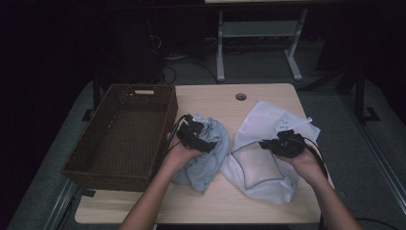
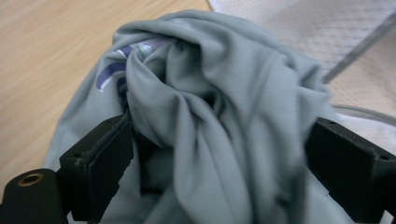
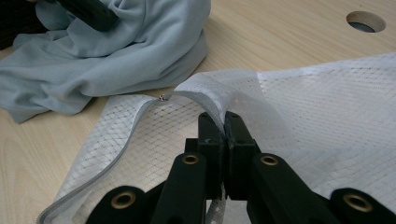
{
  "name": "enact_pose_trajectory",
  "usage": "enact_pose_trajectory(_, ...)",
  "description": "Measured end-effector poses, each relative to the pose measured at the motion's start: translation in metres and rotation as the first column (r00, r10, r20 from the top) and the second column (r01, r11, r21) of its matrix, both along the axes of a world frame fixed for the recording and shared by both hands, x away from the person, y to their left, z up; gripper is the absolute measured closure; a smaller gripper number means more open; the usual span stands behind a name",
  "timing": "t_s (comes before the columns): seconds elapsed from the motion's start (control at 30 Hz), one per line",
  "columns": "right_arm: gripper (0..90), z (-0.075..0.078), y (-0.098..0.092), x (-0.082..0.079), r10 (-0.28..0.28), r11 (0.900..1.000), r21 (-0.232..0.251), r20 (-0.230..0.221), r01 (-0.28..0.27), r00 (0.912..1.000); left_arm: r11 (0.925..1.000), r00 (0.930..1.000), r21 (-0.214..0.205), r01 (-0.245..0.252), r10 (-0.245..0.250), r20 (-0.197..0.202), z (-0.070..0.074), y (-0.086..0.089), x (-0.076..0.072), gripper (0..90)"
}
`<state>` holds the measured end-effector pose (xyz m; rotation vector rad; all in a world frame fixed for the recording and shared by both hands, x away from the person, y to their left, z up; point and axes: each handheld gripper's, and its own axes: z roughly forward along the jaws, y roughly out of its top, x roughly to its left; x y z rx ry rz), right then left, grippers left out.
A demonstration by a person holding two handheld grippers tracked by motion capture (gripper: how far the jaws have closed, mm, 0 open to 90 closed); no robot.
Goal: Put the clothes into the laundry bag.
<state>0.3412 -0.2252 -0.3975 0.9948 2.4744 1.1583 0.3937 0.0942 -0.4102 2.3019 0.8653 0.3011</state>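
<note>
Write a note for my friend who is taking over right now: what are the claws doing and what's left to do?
Left claw: open, jaws either side of the bunched grey shirt; not gripping it.
Right claw: shut on the rim of the white mesh bag, lifting it.
Shirt lies on the table between the wicker basket and the bag.
Done: bag rim pinched.
Left, probably: grab the shirt and put it in the bag.

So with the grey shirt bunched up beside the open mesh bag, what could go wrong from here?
1. The left tool stands open around the crumpled grey shirt; closing there may catch only a loose fold, so the rest could trail on the table.
2. The right tool pinches just a thin edge of the mesh bag; a tug could slip it free and let the mouth drop shut.
</note>
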Motion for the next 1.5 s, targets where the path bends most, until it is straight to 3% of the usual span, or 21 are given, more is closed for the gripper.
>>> enact_pose_trajectory(0.07,86.8,0.0,0.0,0.0,0.0,1.0,0.0,0.001,0.0,1.0,1.0,1.0,0.001,0.001,-0.001,-0.008,-0.004,-0.001,0.002,9.4)
enact_pose_trajectory(0.17,86.8,0.0,0.0,0.0,0.001,1.0,0.0,0.002,-0.001,1.0,1.0,0.998,0.004,0.009,-0.009,-0.063,-0.022,-0.001,0.009,9.4)
enact_pose_trajectory(0.27,86.8,0.0,0.0,0.0,0.001,1.0,-0.002,0.002,-0.001,1.0,0.9999,0.9915,0.004,0.017,-0.016,-0.129,-0.035,0.001,0.014,9.4)
enact_pose_trajectory(0.33,86.8,-0.001,0.0,0.0,-0.001,1.0,-0.003,-0.001,0.001,1.0,0.9999,0.9888,-0.005,0.016,-0.016,-0.148,-0.042,0.002,0.016,9.4)
enact_pose_trajectory(0.63,86.7,-0.003,0.0,0.0,0.002,1.0,-0.009,-0.002,-0.002,1.0,0.9992,0.9907,0.012,0.038,-0.036,-0.131,-0.049,0.001,0.015,10.6)
enact_pose_trajectory(0.7,86.8,-0.004,0.0,0.0,0.001,1.0,-0.01,-0.004,-0.001,1.0,0.9985,0.9917,0.02,0.052,-0.049,-0.119,-0.048,0.002,0.014,16.8)
enact_pose_trajectory(0.77,86.7,-0.004,0.0,0.0,0.001,1.0,-0.01,-0.003,-0.001,1.0,0.9976,0.9913,0.016,0.068,-0.065,-0.114,-0.047,0.003,0.013,32.1)
enact_pose_trajectory(0.8,86.8,-0.003,0.0,0.0,0.0,1.0,-0.01,0.0,0.0,1.0,0.9964,0.9892,-0.016,0.083,-0.085,-0.12,-0.046,0.005,0.013,40.9)
enact_pose_trajectory(0.83,86.8,-0.003,0.0,0.0,-0.002,1.0,-0.009,0.0,0.002,1.0,0.9964,0.9892,-0.016,0.083,-0.085,-0.12,-0.046,0.005,0.013,45.7)
enact_pose_trajectory(0.87,86.8,-0.003,0.0,0.0,-0.002,1.0,-0.009,0.0,0.002,1.0,0.996,0.9889,-0.027,0.085,-0.087,-0.12,-0.047,0.006,0.013,45.7)
enact_pose_trajectory(0.9,86.8,-0.003,0.0,0.0,-0.003,0.9999,-0.01,-0.001,0.003,1.0,0.9945,0.9858,-0.061,0.085,-0.093,-0.14,-0.047,0.01,0.015,56.5)
enact_pose_trajectory(0.93,86.8,-0.003,0.0,0.0,-0.003,0.9999,-0.01,-0.001,0.003,1.0,0.9945,0.9858,-0.061,0.085,-0.093,-0.14,-0.047,0.01,0.015,60.8)
enact_pose_trajectory(1.0,86.8,-0.004,0.001,0.0,-0.004,0.9999,-0.011,-0.002,0.004,1.0,0.9911,0.9808,-0.107,0.078,-0.096,-0.17,-0.049,0.015,0.018,65.9)
enact_pose_trajectory(1.27,86.8,-0.004,-0.002,0.0,-0.014,0.9999,-0.009,-0.007,0.013,0.9999,0.9864,0.975,-0.146,0.076,-0.104,-0.196,-0.043,0.017,0.018,69.7)
enact_pose_trajectory(1.5,87.0,-0.003,-0.004,0.001,-0.028,0.9996,-0.008,-0.002,0.028,0.9996,0.9745,0.9733,-0.205,0.091,-0.131,-0.189,-0.023,0.018,0.011,70.0)
